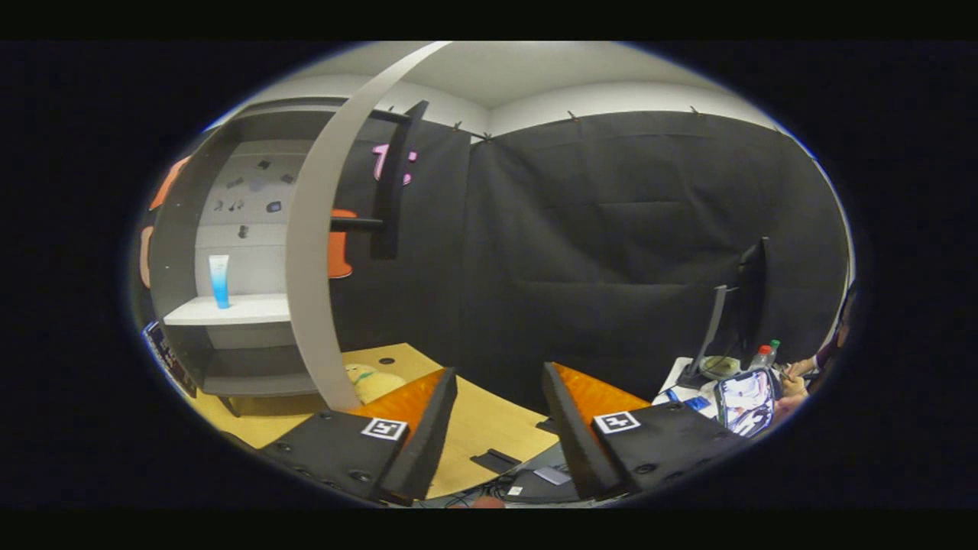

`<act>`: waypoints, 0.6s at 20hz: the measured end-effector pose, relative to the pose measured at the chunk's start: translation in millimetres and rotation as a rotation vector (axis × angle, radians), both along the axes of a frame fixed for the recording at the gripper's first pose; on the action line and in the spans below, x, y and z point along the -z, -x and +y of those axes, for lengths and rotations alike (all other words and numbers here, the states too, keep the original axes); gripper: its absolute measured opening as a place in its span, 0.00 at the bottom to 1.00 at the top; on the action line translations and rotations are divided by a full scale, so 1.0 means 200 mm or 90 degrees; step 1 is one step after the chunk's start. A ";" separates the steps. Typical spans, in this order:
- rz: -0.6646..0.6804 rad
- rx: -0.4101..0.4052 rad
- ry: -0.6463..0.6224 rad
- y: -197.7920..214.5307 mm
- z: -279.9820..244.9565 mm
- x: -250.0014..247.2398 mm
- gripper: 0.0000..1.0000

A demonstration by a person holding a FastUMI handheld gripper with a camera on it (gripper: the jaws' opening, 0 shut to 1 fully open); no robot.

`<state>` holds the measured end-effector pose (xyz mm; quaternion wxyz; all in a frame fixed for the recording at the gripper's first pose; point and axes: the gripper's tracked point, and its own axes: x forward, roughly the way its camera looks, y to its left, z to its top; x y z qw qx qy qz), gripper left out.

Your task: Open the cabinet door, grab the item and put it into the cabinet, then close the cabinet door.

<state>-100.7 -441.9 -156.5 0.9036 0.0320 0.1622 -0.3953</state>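
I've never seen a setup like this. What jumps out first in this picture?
The open cabinet door sweeps up as a pale curve just beyond the gripper, whose fingers stand apart with nothing between them. Inside the cabinet, a blue-and-white tube stands upright on the white shelf. A yellow plush toy lies on the wooden table at the door's foot.

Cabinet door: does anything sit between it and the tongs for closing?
Nothing visible does. The cabinet door stands swung open just ahead of the left finger, edge toward the open tongs, which hold nothing. The blue tube already stands upright on the shelf inside.
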 end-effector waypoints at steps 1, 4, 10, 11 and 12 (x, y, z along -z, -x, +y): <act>0.009 -0.007 0.006 0.00 0.03 0.00 0.68; 0.017 -0.038 0.010 -0.04 0.15 -0.02 0.51; -0.014 -0.135 -0.022 -0.16 0.49 -0.04 0.51; -0.018 -0.155 -0.027 -0.19 0.58 -0.04 0.51; -0.020 -0.165 -0.028 -0.20 0.62 -0.04 0.52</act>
